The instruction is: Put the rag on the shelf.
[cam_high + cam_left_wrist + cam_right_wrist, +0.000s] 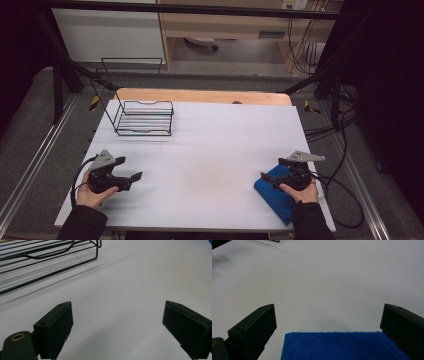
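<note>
Grippers first: the right gripper sat low at the near right of the table, held in the person's right hand, with its jaws spread wide and nothing pinched between them. In the right gripper view the folded blue cloth lay flat right under and between those two black jaws, its straight front edge running across the gap, but the pads weren't pressing on it (the left jaw stood clear of the cloth's corner; whether the right one brushed the fabric was hard to tell). From the high view, the cloth stretched from under that gripper back toward the near right edge of the white table.

Over on the other side, the left gripper was in the person's left hand, near the left edge, also gaping wide open over bare table surface, with nothing between its jaws. It was well apart from the cloth.

Farther out, a black wire rack stood at the far left of the table, its back panel tilted up and outward. The left gripper view caught the rack's wires in its upper left corner.
</note>
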Demonstrator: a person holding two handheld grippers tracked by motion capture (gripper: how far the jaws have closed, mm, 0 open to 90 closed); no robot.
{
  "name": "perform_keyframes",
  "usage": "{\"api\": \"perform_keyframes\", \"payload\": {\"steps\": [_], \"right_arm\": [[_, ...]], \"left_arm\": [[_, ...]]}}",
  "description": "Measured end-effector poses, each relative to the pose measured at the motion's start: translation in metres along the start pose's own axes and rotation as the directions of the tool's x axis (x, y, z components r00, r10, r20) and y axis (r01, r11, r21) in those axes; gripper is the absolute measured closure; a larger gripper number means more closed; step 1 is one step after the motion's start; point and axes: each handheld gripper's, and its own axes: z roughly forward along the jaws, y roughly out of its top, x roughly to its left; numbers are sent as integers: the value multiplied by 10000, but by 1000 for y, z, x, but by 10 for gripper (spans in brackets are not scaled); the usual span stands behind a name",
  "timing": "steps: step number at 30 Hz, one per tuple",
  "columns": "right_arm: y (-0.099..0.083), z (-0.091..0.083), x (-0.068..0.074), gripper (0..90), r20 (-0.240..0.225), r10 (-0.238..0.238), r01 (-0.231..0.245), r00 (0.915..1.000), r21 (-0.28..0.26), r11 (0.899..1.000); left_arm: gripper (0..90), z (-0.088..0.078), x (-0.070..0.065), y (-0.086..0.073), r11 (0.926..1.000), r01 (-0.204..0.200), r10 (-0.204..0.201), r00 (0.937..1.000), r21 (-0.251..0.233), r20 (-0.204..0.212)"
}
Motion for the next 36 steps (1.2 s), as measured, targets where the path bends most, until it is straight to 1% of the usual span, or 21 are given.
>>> {"api": "perform_keyframes", "payload": {"steps": [3, 5, 10, 12, 15, 17, 22, 24, 27, 29, 31, 32, 35, 36], "right_arm": [[0, -1, 0, 11, 41, -69, 69, 10000, -4, 10000], [0, -1, 0, 12, 42, -15, 15, 10000, 25, 10000], [0, -1, 2, 19, 65, -111, 110, 9999, 118, 9999], [2, 0, 6, 27, 60, -75, 74, 10000, 170, 9998], [3, 1, 8, 37, 43, -157, 157, 9999, 207, 9997], [3, 3, 13, 40, 98, -204, 199, 9997, 451, 9988], [3, 6, 21, 62, 164, -343, 331, 9993, 672, 9972], [2, 7, 24, 76, 210, -392, 372, 9990, 898, 9953], [2, 7, 29, 120, 168, -498, 475, 9986, 1180, 9919], [1, 6, 33, 184, 2, -571, 566, 9984, 1300, 9899], [-1, 7, 36, 238, -47, -643, 643, 9979, 1418, 9878], [-2, 7, 37, 276, -83, -680, 684, 9977, 1561, 9854], [-5, 7, 41, 364, -96, -766, 771, 9970, 1828, 9801], [-6, 8, 42, 390, -70, -756, 756, 9971, 1842, 9800]], "left_arm": [[97, 0, 0, 0, 10000, 19, -19, 10000, 10, 0], [97, 0, 1, -1, 10000, -1, 1, 10000, 64, -36], [98, 0, 1, -1, 10000, 62, -62, 10000, 24, -32], [103, 1, 1, -2, 10000, 87, -87, 10000, 42, -47], [103, 1, 1, -3, 9999, 60, -59, 10000, 116, -46], [104, 1, 2, -4, 9999, 58, -57, 10000, 124, -38], [103, 1, 1, -4, 9999, 79, -78, 10000, 120, -46], [103, 1, 1, -4, 9999, 82, -82, 10000, 122, -52], [103, 0, 1, -4, 9999, 97, -96, 9999, 121, -107], [102, 0, 2, -4, 9999, 98, -96, 9998, 99, -176], [102, 0, 2, -4, 9999, 114, -113, 9998, 85, -190], [102, 0, 2, -4, 9999, 99, -97, 9998, 117, -196], [102, 0, 1, -4, 9999, 70, -67, 9998, 145, -192], [103, 0, 1, -4, 9999, 69, -66, 9998, 132, -184]]}}
